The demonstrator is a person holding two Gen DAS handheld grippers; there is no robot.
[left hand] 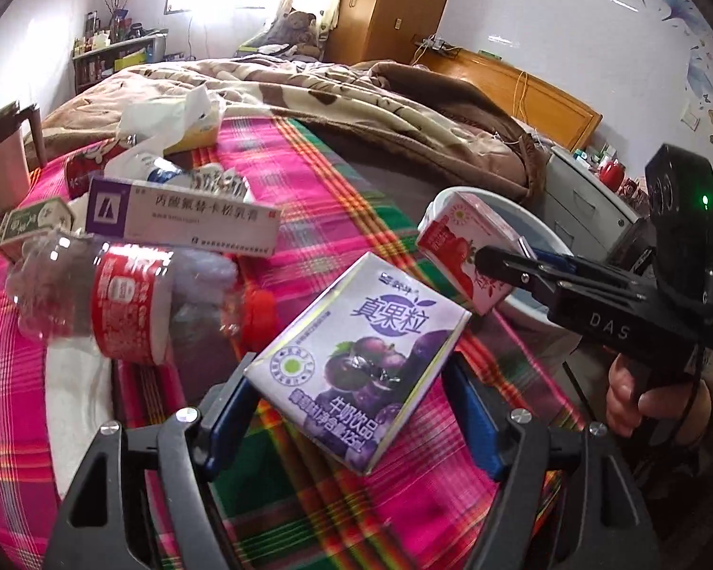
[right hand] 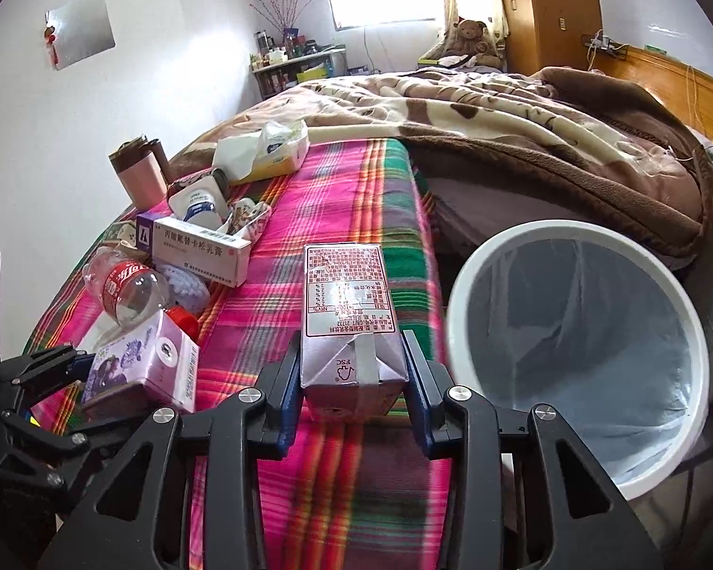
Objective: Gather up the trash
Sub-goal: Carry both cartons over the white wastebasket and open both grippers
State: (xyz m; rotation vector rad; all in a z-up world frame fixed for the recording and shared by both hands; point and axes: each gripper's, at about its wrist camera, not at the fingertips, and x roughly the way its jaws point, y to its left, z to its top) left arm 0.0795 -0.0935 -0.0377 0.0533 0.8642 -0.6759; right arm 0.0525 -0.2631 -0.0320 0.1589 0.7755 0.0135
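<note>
My left gripper (left hand: 351, 380) is shut on a purple grape milk carton (left hand: 361, 361) and holds it above the plaid sheet; the carton also shows in the right wrist view (right hand: 142, 370). My right gripper (right hand: 354, 375) is shut on a red-and-white drink carton (right hand: 347, 313), which also shows in the left wrist view (left hand: 470, 251), lifted close to the rim of the white lined trash bin (right hand: 575, 356). A crushed clear bottle with a red label (left hand: 119, 299), a medicine box (left hand: 180, 223) and wrappers lie on the sheet at the left.
A tissue pack (right hand: 266, 152) and a pink mug (right hand: 140, 175) stand at the far left of the sheet. A rumpled brown blanket (right hand: 523, 114) covers the bed behind. The wooden headboard (left hand: 523, 90) and a grey cabinet (left hand: 589, 190) stand at the right.
</note>
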